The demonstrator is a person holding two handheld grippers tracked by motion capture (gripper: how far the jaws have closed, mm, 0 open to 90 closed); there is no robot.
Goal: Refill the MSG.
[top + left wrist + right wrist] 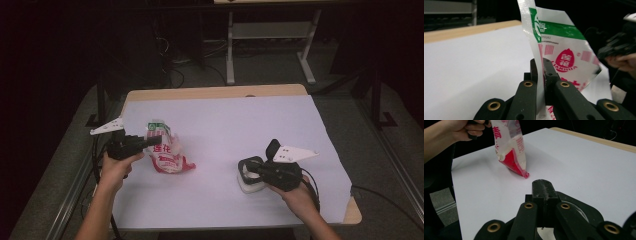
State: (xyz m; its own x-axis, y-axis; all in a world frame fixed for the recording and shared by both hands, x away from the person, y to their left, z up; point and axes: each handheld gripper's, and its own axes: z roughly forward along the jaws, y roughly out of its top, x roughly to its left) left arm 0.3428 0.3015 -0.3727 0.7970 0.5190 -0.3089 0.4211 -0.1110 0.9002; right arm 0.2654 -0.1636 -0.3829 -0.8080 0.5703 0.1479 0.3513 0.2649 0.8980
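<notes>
Two grippers: left gripper (540, 72) jaws clamped on bag (564, 50), right gripper (543, 192) jaws closed, held thing hidden.

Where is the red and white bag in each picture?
High view: the bag is at the left, on the white table cover, its top pinched by the left gripper.
Left gripper view: the bag's top stands mid-frame, clamped between the black jaws.
Right gripper view: upper left, bottom corner on the cover.
Shared landmark: the white table cover.
</notes>
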